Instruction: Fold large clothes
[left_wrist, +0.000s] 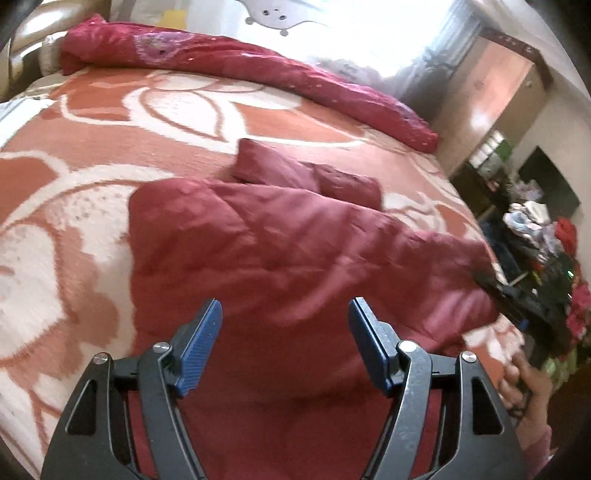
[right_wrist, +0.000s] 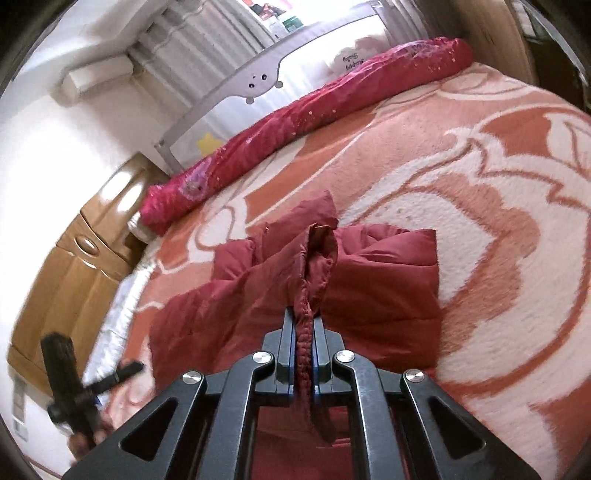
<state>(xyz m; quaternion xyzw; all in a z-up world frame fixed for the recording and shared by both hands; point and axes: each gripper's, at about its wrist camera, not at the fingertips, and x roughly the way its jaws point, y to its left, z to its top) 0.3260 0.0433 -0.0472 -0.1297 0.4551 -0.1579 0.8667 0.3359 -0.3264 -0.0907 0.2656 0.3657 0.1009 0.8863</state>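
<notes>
right tool is clamped on a ribbed hem strip of the red puffer jacket, which lies bunched mid-bed on the floral blanket. left tool hangs unclenched over it, gripping nothing. risk as we see it: the pinch is narrow and the shell looks slick, so a hard pull could slip it or drag the whole jacket instead of folding. blurred: the other tool at each frame edge. sleeves and collar we can't sort out in the bunching.
</notes>
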